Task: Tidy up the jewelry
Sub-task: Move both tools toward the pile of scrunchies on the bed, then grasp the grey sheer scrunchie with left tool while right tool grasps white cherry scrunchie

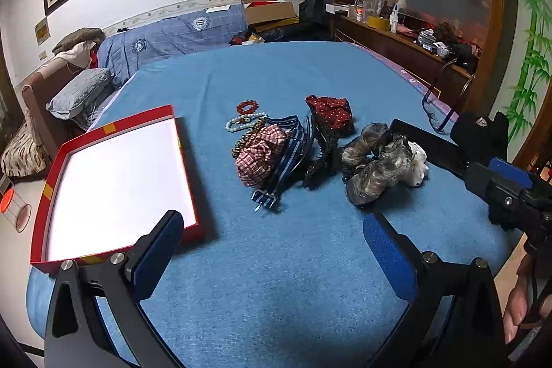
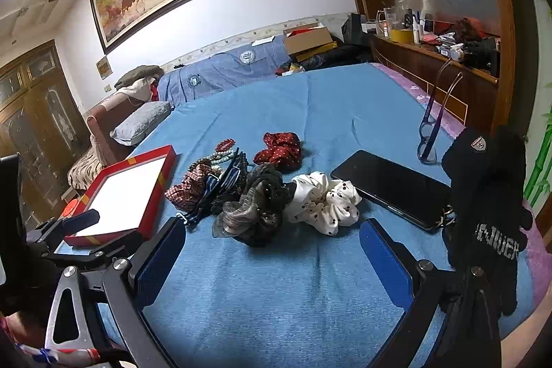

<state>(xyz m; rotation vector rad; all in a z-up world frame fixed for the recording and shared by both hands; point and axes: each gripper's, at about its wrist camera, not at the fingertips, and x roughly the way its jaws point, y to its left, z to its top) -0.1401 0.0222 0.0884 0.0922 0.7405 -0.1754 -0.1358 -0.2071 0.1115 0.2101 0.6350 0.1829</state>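
Note:
A pile of hair accessories and bracelets lies mid-bed on the blue cover: a red bead bracelet (image 1: 247, 107), a pale bead bracelet (image 1: 241, 121), a red checked scrunchie (image 1: 260, 154), a striped hair clip (image 1: 286, 157), a red dotted scrunchie (image 1: 329, 112), a grey scrunchie (image 1: 374, 166) and a white dotted scrunchie (image 2: 322, 200). A red box with a white inside (image 1: 48, 192) sits to the left. My left gripper (image 1: 272, 250) stands open, short of the pile. My right gripper (image 2: 272, 259) also stands open, just before the grey scrunchie (image 2: 252, 212).
A black phone (image 2: 390, 187) and blue-framed glasses (image 2: 427, 140) lie right of the pile. A black glove (image 2: 490, 192) hangs at the right edge. A wooden headboard shelf (image 2: 431, 61) holds bottles. Pillows and a cardboard box (image 2: 307, 40) lie beyond the bed.

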